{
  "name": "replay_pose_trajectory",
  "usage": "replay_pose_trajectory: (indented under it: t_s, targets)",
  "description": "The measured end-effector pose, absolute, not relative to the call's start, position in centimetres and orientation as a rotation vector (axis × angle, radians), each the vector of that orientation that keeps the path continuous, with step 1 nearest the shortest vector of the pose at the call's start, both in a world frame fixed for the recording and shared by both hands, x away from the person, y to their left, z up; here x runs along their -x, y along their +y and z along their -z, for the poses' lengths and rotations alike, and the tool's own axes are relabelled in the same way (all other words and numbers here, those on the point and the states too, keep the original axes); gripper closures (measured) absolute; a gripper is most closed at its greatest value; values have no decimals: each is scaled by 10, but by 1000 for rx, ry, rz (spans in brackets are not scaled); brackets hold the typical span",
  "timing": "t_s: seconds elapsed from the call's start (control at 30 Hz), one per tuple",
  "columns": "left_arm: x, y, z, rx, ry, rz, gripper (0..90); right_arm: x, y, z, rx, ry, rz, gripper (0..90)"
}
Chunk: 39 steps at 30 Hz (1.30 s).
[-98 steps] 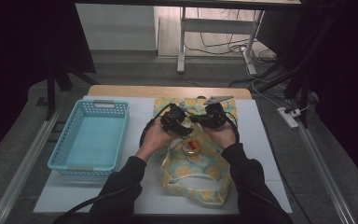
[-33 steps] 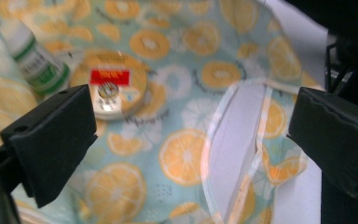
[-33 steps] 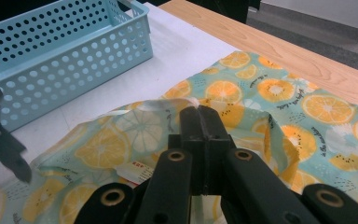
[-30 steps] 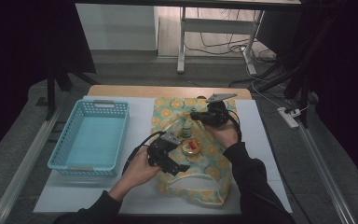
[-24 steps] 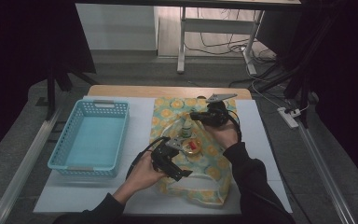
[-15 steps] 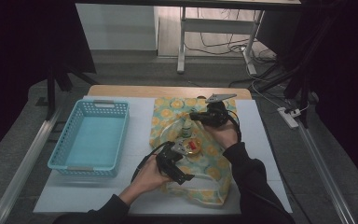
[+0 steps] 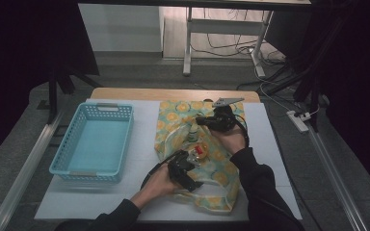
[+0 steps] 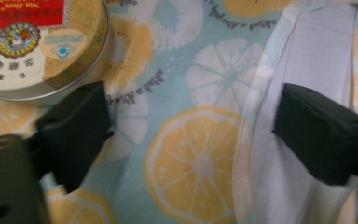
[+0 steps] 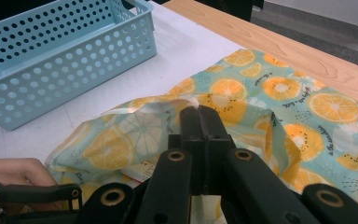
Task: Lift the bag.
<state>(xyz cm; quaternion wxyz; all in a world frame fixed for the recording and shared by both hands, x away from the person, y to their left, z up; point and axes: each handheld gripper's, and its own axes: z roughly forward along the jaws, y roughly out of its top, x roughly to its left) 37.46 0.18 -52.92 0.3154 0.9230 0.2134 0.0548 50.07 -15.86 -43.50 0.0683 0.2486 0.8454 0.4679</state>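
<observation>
A cloth bag [image 7: 215, 179] printed with citrus slices lies on the white table top. A round tin [image 7: 200, 150] with a red label rests in the bag's open mouth; in the left gripper view the tin [image 8: 37, 42] is at the top left. My left gripper [image 7: 189, 163] hovers low over the bag's near part. The left gripper's [image 8: 196, 135] jaws stand open and have just been closing, with printed fabric and a pale lining edge [image 8: 270, 121] between them. My right gripper [image 7: 201, 120] is shut on the bag's upper rim [image 9: 168, 105], holding it raised.
A light blue perforated basket [image 7: 94, 144] stands left of the bag, and in the right gripper view the basket [image 9: 60, 51] is at the upper left. The white table top [image 7: 142, 120] ends at a wooden edge [image 7: 173, 94] at the back. The person's left hand [image 9: 9, 172] is at the lower left.
The left hand has come down and toward the near edge, onto the bag beside the tin. The right gripper has kept still on the rim.
</observation>
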Motion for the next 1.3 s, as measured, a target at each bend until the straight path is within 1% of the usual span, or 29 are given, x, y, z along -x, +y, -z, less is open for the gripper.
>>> replay_pose_trajectory:
  t_s: [0.07, 0.23, 0.4, 0.47, 0.53, 0.57, 0.63, 0.73, 0.9, 1.0, 1.3]
  targets:
    - [-375, 3, 528, -2426, 551, -139, 308, -501, -159, 435, -752, 2548, -1406, 900]
    - [-376, 4, 526, -2423, 577, -136, 460, -501, -160, 436, -755, 2546, -1409, 900]
    - [-378, 4, 525, -2421, 586, -109, 682, -501, -160, 435, -754, 2546, -1405, 900]
    - [-379, 4, 525, -2417, 593, -90, 748, -501, -160, 435, -753, 2544, -1405, 900]
    - [-381, 5, 525, -2410, 593, -51, 861, -501, -161, 435, -755, 2544, -1408, 900]
    - [-381, 4, 525, -2404, 611, -40, 884, -501, -161, 435, -757, 2544, -1407, 900]
    - [-382, 4, 524, -2402, 645, -23, 892, -501, -162, 434, -762, 2543, -1408, 900]
    - [-381, 3, 523, -2407, 649, -24, 896, -502, -164, 433, -765, 2542, -1409, 900]
    - [-384, 9, 518, -2360, 680, 21, 897, -502, -165, 430, -771, 2537, -1418, 900]
    - [-386, 15, 506, -2324, 690, 52, 897, -501, -165, 427, -773, 2534, -1427, 900]
    - [-391, 29, 474, -2241, 706, 59, 899, -494, -162, 409, -721, 2528, -1444, 900]
